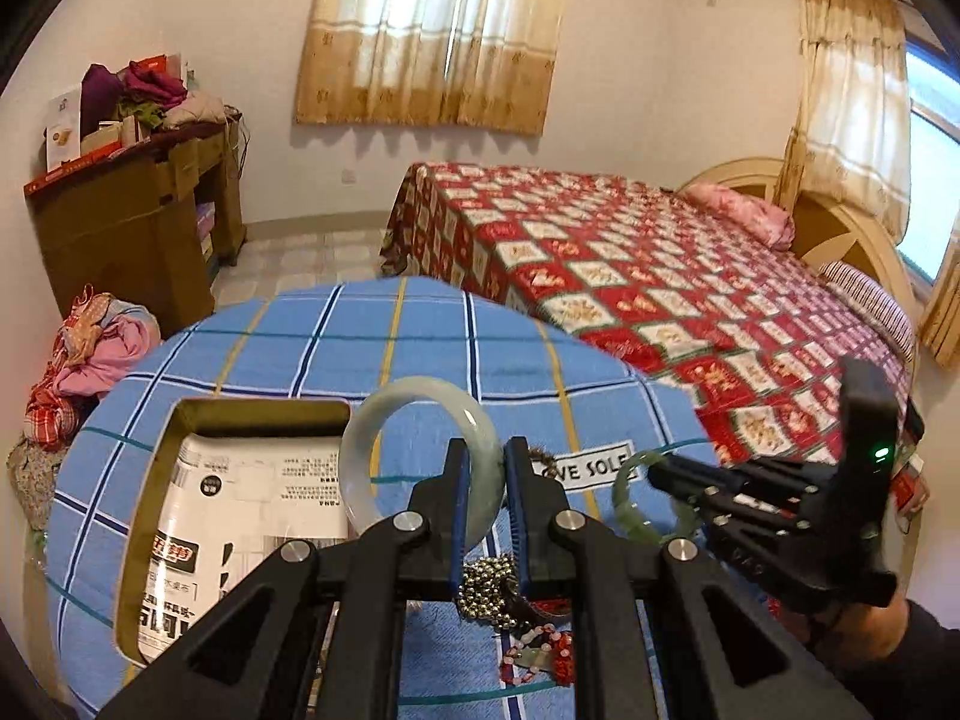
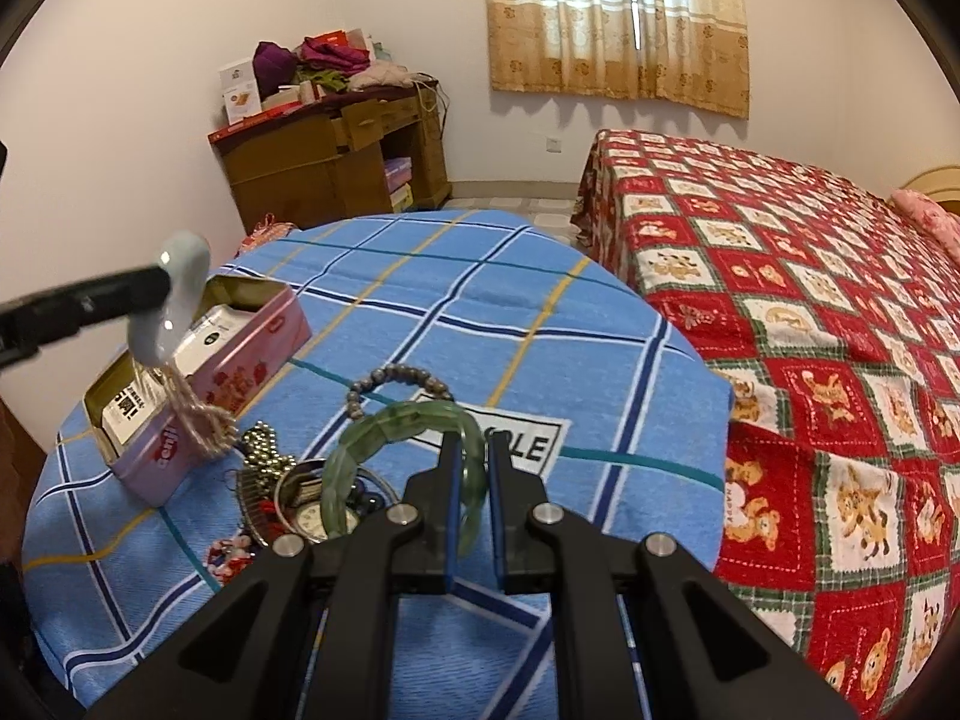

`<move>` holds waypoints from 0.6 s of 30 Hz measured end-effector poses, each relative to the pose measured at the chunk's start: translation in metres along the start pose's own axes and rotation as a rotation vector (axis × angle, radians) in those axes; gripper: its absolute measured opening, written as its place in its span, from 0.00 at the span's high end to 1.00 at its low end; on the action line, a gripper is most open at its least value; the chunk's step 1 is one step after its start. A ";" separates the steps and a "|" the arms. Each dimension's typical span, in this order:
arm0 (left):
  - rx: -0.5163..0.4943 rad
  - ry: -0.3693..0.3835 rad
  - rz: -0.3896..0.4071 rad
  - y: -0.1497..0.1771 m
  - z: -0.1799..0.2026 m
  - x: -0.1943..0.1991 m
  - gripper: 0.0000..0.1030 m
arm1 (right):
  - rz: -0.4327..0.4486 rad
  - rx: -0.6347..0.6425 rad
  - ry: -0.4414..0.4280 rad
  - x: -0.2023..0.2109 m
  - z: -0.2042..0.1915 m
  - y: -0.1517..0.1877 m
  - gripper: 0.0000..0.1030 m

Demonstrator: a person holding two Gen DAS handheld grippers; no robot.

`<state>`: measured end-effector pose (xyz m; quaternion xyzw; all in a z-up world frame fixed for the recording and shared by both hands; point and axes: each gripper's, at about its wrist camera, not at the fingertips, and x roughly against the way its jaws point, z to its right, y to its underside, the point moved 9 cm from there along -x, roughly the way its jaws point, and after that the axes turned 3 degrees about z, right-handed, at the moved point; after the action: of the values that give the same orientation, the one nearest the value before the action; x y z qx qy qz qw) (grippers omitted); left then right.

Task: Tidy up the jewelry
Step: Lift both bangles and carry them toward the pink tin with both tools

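My left gripper [image 1: 480, 468] is shut on a pale jade bangle [image 1: 384, 414], held upright above the blue plaid tablecloth [image 1: 420, 348]. In the right wrist view that bangle [image 2: 180, 288] hangs over the open pink tin [image 2: 252, 354], and a beige tassel [image 2: 198, 414] dangles below it. My right gripper [image 2: 474, 450] is shut on a green stone bracelet [image 2: 372, 438], lifted just over the jewelry pile. The left wrist view shows the right gripper [image 1: 657, 471] with that bracelet [image 1: 627, 480] at the right.
The pile holds a gold bead chain [image 2: 261, 450], a pocket watch [image 2: 312, 519], a dark beaded bracelet [image 2: 396, 375] and red beads [image 2: 231, 558]. The tin [image 1: 180, 420] holds printed paper. A bed [image 2: 810, 300] stands right of the table, a cluttered cabinet [image 2: 336, 162] behind it.
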<state>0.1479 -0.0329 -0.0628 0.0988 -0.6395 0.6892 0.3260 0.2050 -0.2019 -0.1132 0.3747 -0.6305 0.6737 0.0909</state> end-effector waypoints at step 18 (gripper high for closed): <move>-0.028 -0.005 -0.018 0.012 0.004 -0.002 0.89 | -0.033 0.006 0.015 -0.010 0.002 0.009 0.90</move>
<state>0.1409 -0.0373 -0.0730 0.1017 -0.6490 0.6771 0.3317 0.2071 -0.2022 -0.1268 0.3802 -0.6213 0.6769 0.1057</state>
